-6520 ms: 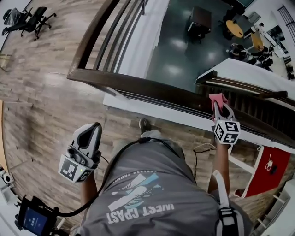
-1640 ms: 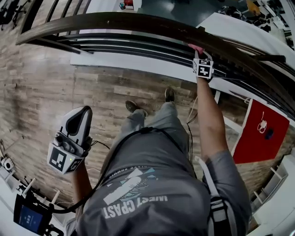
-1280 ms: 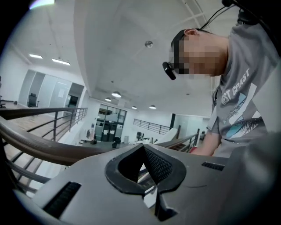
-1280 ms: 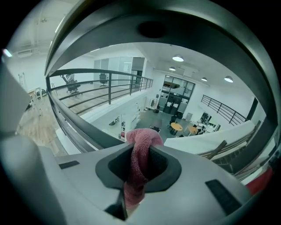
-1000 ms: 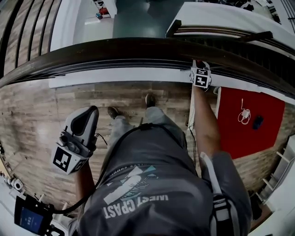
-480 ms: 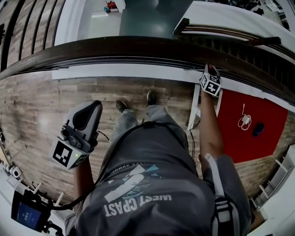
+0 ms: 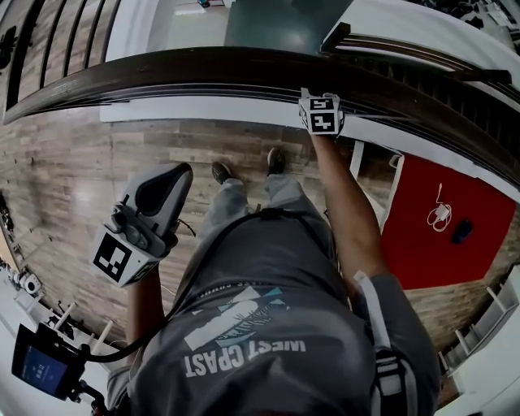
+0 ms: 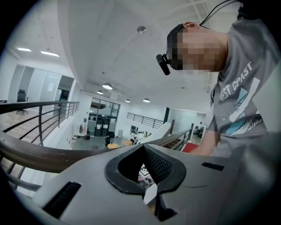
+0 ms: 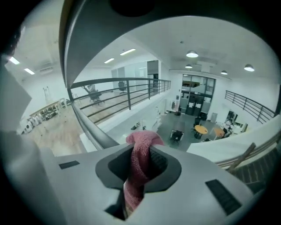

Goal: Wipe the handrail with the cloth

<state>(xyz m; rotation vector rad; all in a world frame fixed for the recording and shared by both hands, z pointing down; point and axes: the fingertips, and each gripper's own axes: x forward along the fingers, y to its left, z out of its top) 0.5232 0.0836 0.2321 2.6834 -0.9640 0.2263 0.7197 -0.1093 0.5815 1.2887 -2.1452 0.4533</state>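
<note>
The dark brown handrail [image 7: 203, 77] curves across the top of the head view. My right gripper [image 7: 317, 96] rests against it right of centre, its marker cube facing me, and the cloth is hidden there. In the right gripper view the jaws are shut on a pink knitted cloth [image 9: 139, 165] that sticks out past the right gripper's tips [image 9: 141, 151], with the handrail [image 9: 90, 125] just beyond on the left. My left gripper [image 7: 162, 183] hangs low at my left side, away from the rail. The left gripper [image 8: 145, 151] is shut with nothing in it, and the handrail [image 8: 30, 156] shows behind it.
Beyond the rail is a drop to a lower floor [image 7: 268, 20] with tables. A red mat [image 7: 439, 227] lies on the wood floor at my right. A stair rail [image 7: 422, 53] descends at top right. My feet [image 7: 244, 166] stand near the balustrade base.
My right gripper has slid left along the handrail with the cloth. The left gripper has stayed at my side, shut.
</note>
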